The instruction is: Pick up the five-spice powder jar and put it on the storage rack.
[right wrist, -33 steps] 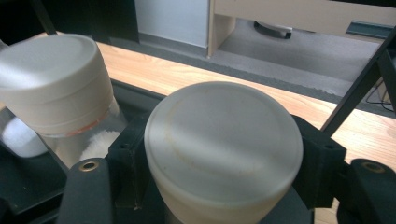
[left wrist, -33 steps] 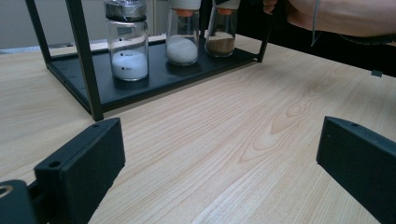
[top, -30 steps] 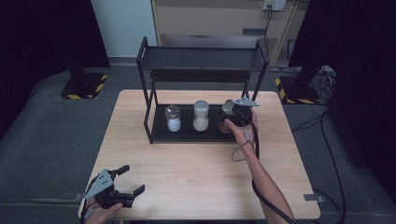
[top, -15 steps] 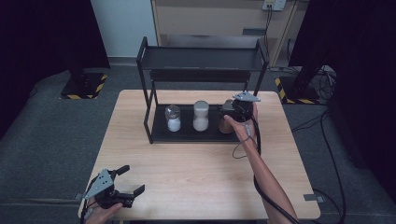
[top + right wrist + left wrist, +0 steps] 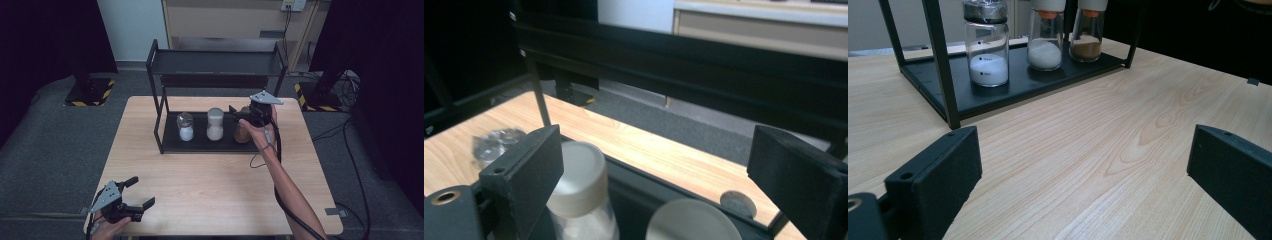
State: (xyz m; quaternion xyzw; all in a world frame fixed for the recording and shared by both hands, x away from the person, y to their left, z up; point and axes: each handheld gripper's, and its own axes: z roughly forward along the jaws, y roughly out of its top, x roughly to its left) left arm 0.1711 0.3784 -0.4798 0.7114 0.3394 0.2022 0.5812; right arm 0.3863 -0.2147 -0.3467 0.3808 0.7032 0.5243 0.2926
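Three jars (image 5: 215, 124); rightmost half-hidden behind tool (image 5: 239, 114)

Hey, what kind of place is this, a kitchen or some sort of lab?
Probably a lab or recording setup, not a kitchen. A bare wooden table holds just a black two-tier rack with three spice jars, dark curtains hang on both sides, and hazard-striped stand bases and loose cables sit on the grey carpet.

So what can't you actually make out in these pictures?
- Brown-filled jar, high view: the right gripper covers its top.
- The same jar's cap, right gripper view: cut off by the bottom edge.
- Leftmost jar, right gripper view: blurred, partly behind the jaw.
- Jar caps, left gripper view: the tall white-filled jar is cut off by the top edge.
- Left gripper, high view: the hand holding it is cut off at the bottom edge.
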